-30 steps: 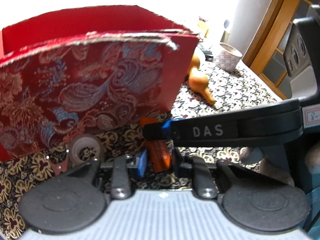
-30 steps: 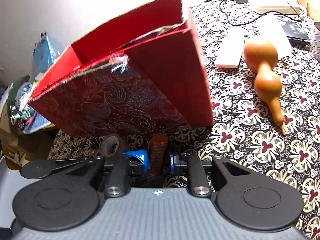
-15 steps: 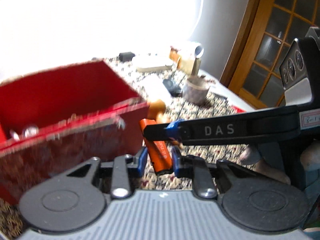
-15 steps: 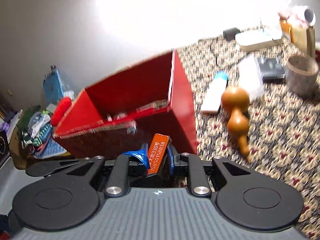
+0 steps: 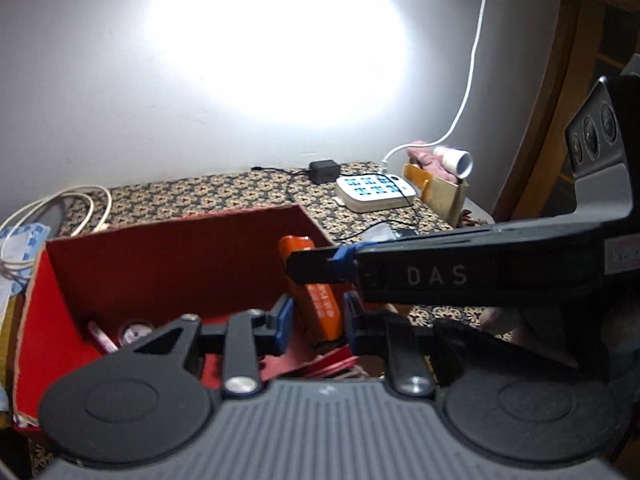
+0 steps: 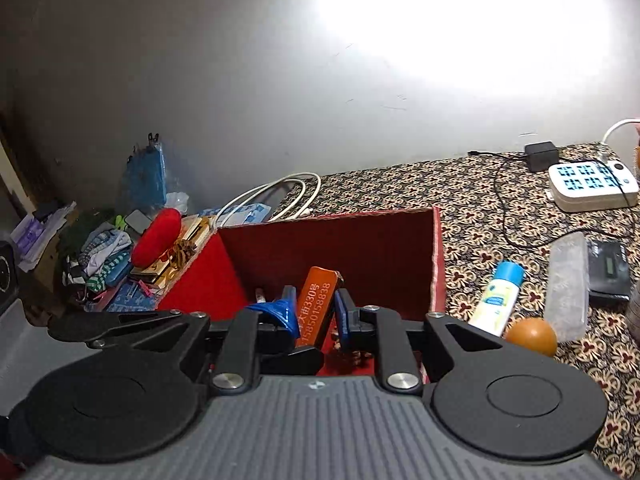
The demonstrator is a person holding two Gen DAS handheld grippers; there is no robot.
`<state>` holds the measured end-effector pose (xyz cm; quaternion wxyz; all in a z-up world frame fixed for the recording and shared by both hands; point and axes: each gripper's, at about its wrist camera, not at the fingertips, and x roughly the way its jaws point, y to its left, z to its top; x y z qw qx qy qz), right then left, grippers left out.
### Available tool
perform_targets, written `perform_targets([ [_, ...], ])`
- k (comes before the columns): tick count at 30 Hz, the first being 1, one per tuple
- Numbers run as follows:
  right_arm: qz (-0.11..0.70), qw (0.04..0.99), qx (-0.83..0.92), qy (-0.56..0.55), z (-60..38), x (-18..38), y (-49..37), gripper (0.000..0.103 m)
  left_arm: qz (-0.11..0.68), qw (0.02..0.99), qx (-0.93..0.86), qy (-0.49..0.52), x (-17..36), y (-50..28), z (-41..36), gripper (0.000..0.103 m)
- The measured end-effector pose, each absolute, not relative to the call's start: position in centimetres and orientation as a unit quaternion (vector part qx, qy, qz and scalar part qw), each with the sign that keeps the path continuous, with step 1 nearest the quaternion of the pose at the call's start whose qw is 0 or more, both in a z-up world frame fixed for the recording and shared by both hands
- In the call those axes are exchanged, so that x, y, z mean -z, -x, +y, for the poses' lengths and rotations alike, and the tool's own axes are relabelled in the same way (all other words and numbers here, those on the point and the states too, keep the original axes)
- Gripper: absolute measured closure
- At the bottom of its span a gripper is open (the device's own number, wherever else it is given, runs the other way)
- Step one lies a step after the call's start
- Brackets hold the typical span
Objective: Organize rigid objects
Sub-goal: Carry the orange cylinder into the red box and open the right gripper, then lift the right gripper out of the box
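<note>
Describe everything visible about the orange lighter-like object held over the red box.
The orange object is a slim, flat rectangular bar, apparently plastic, with rounded corners and white printed characters and digits down one face. It stands roughly upright, slightly tilted, above the open red box. The left hand-held gripper pinches its lower part between blue pads; the right hand-held gripper is also shut on it, one finger crossing near its top in the left wrist view. Its bottom end is hidden.

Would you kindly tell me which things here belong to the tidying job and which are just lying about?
Job in hand: orange lighter; red box.

Lying about for now: gourd; blue-capped tube; clear case; power strip; black adapter; white cable.
</note>
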<state>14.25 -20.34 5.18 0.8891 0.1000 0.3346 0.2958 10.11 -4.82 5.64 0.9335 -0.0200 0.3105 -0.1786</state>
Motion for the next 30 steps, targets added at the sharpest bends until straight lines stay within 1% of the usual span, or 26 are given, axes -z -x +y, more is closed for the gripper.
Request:
perform_targets([
  [4, 0.342, 0.881, -0.320, -0.063, -17.0, -4.7, -16.7, 0.101, 0.334, 0.930, 0.147, 0.036, -4.6, -12.7, -2.5, 0.084],
  [10, 0.379, 0.861, -0.339, -0.025, -13.2, -2.3, -20.1, 0.101, 0.386, 0.913, 0.113, 0.065, -1.9, -16.1, 0.7, 0.084],
  [14, 0.412, 0.844, -0.342, -0.017, -11.6, -0.5, -21.4, 0.101, 0.418, 0.900, 0.096, 0.081, -0.3, -17.2, 1.7, 0.084],
  [18, 0.432, 0.834, -0.343, -0.007, -10.7, 0.4, -21.7, 0.101, 0.441, 0.890, 0.084, 0.075, 0.9, -17.9, 1.7, 0.084],
  [24, 0.447, 0.826, -0.342, 0.010, -10.0, 0.8, -21.9, 0.103, 0.459, 0.881, 0.085, 0.080, 1.8, -18.3, 2.0, 0.084],
  [30, 0.473, 0.819, -0.326, -0.005, -10.1, 1.6, -22.5, 0.103, 0.458, 0.883, 0.080, 0.066, 1.7, -18.2, 1.7, 0.085],
])
